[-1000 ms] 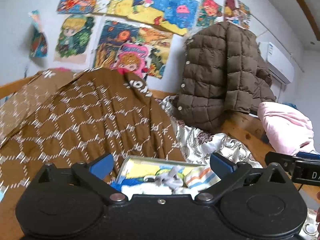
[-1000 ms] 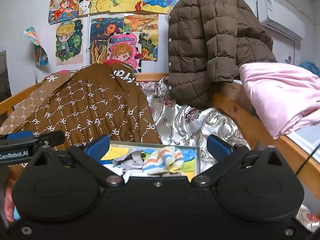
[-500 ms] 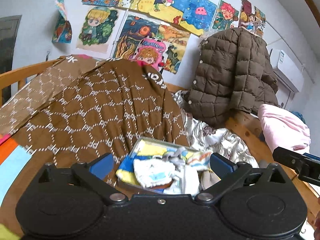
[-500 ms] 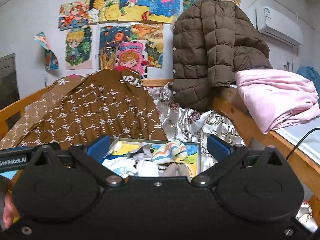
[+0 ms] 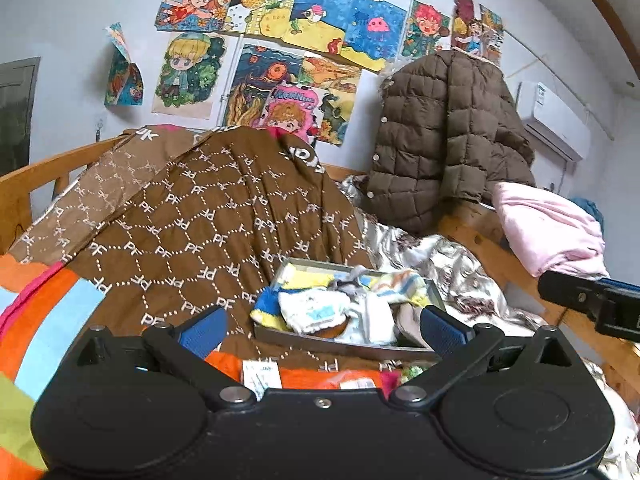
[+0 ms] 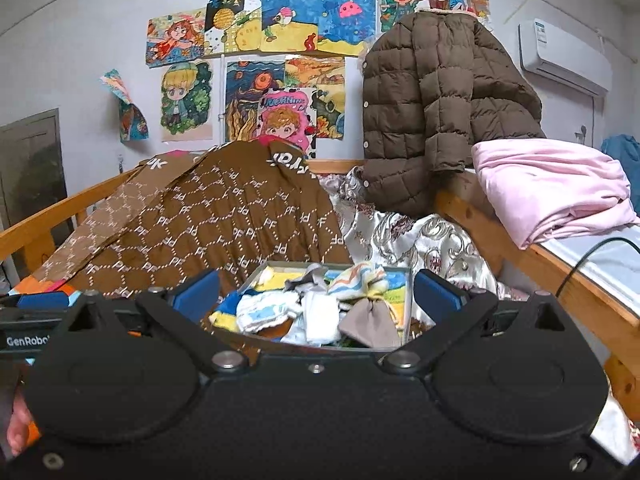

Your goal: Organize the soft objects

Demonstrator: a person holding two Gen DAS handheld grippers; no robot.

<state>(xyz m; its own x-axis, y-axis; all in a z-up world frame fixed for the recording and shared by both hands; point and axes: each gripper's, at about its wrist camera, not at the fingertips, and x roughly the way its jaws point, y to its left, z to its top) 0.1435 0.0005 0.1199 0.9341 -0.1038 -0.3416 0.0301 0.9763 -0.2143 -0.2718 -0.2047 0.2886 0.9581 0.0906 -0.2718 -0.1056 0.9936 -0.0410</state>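
A shallow grey box [image 5: 332,343] [image 6: 409,300] lies on the bed, filled with several small socks. They include a white one [image 5: 316,310] [image 6: 264,308], a striped one [image 5: 400,285] [image 6: 360,274] and a grey-brown one [image 6: 366,320]. My left gripper [image 5: 322,326] is open and empty, held in front of and above the box. My right gripper [image 6: 316,294] is open and empty, also in front of the box. The right gripper shows at the right edge of the left wrist view [image 5: 588,304].
A brown patterned quilt [image 5: 208,220] [image 6: 224,216] is heaped behind and left of the box. A brown puffer jacket [image 5: 444,136] [image 6: 440,108] hangs on the wooden bed frame [image 6: 520,256]. A pink blanket [image 6: 552,184] lies on the right. An orange and blue sheet [image 5: 48,320] lies at left.
Both grippers have pulled back and up from the box, so more of the box and the socks shows. Both stay open.
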